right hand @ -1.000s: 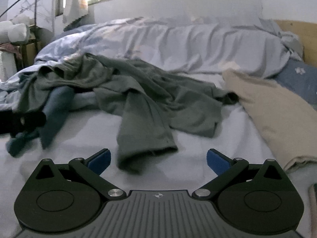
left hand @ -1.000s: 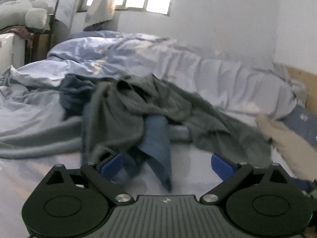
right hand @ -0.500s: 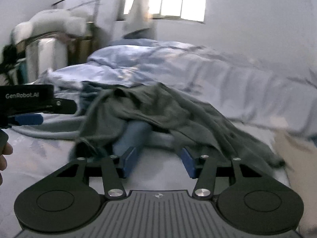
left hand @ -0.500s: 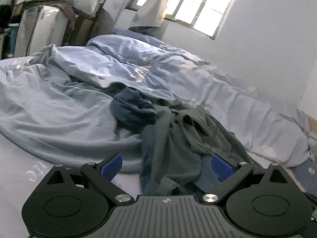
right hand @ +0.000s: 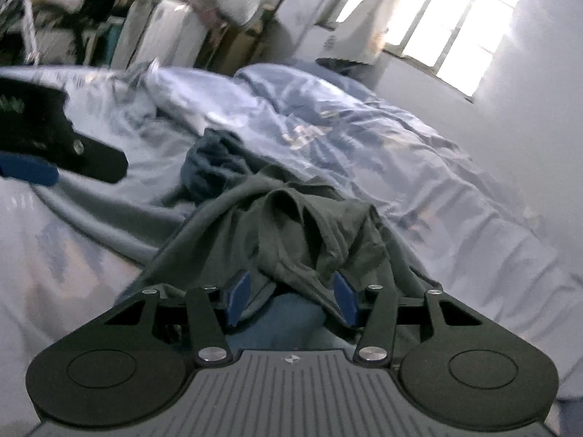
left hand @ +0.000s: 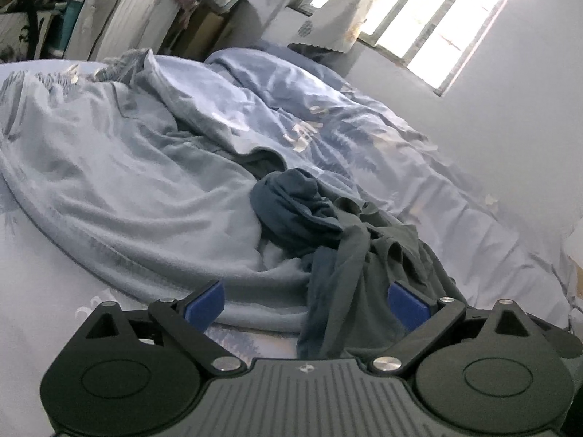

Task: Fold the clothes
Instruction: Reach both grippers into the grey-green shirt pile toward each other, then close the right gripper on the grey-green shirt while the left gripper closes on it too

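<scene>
A crumpled grey-green garment [left hand: 382,255] lies on the bed, tangled with a dark blue garment [left hand: 291,211]. A strip of both hangs down between the wide-apart blue pads of my left gripper [left hand: 305,304], and neither pad presses on it. In the right wrist view, my right gripper [right hand: 291,298] is shut on a bunch of the grey-green garment [right hand: 309,225], with blue cloth showing under the bunch. That garment runs taut from the pads back to the dark blue garment [right hand: 211,167]. The left gripper's fingers [right hand: 94,160] show at the left edge.
A rumpled pale blue duvet [left hand: 127,182] covers the bed behind and left of the clothes. A bright window [left hand: 437,18] sits in the white wall beyond. White cabinets and stacked bedding [left hand: 120,18] stand at the far left.
Both views have swung left and rolled, so the beige cloth is out of sight. The right gripper's jaws went from wide open to closed on the grey-green garment. The left gripper stayed open.
</scene>
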{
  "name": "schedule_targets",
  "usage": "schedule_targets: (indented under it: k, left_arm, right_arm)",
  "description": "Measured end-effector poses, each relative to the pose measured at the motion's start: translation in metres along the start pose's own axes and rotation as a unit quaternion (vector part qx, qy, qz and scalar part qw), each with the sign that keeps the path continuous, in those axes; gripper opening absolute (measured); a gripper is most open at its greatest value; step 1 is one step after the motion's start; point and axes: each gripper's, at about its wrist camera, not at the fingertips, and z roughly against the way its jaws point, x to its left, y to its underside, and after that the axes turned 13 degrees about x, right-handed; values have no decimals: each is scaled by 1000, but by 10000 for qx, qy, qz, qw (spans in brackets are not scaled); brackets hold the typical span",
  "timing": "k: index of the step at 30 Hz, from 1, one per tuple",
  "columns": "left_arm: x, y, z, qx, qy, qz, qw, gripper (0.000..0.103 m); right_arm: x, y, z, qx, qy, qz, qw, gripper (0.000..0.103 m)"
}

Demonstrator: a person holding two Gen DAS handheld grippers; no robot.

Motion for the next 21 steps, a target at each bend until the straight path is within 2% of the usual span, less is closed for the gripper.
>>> schedule_targets:
  k: [7, 15, 18, 21]
  left_arm:
    - [5, 1, -6, 162, 18, 158, 9997, 99]
    - [6, 2, -12, 234, 35, 187, 9995, 99]
    - [4, 2, -15, 268, 159, 174, 9994, 99]
    - [5, 3, -16, 276, 504, 303, 9979, 99]
  right_arm:
    - [10, -12, -35, 160, 39, 699, 9974, 49]
    - [9, -17, -53, 234, -80, 819, 9963, 16]
    - [9, -15, -47, 142, -99, 727, 9972, 7]
    - [6, -12, -33, -64, -143, 592, 9981, 6]
